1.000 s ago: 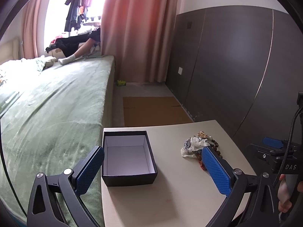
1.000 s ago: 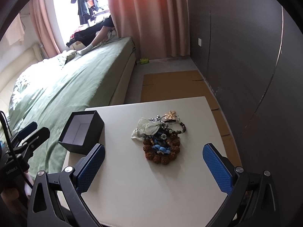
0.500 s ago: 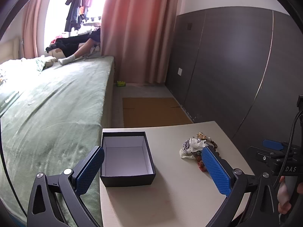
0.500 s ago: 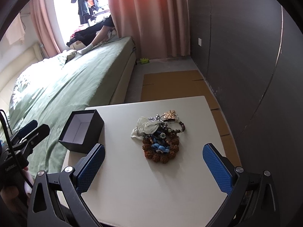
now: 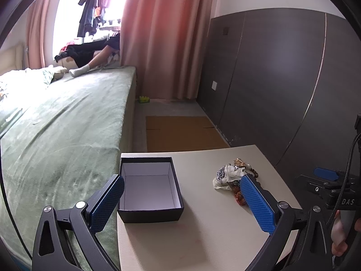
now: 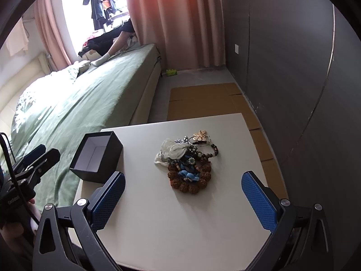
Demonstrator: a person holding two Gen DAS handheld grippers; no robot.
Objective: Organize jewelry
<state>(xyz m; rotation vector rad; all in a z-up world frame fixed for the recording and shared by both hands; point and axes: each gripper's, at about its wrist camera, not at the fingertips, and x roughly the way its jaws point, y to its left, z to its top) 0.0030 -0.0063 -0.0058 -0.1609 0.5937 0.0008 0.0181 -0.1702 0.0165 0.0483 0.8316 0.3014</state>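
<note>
A tangled jewelry pile (image 6: pixel 188 161) of brown beads, blue flowers, pale cloth and a gold flower charm lies right of the empty black box (image 6: pixel 97 155) on the counter (image 6: pixel 180 221). Left claw (image 5: pixel 182 203) and right claw (image 6: pixel 183 199) both gape wide, holding nothing.

A green-covered bed (image 5: pixel 67 122) faces dark wall panels (image 5: pixel 270 79), pink curtains (image 5: pixel 167 38) beside a bright window (image 5: pixel 67 11).

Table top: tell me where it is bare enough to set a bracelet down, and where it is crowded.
The table is bare along its near edge, between the open right gripper and the jewelry pile, and in the strip between the pile and the empty black box. The far right corner is also bare. Only the pile's middle patch is crowded.
</note>
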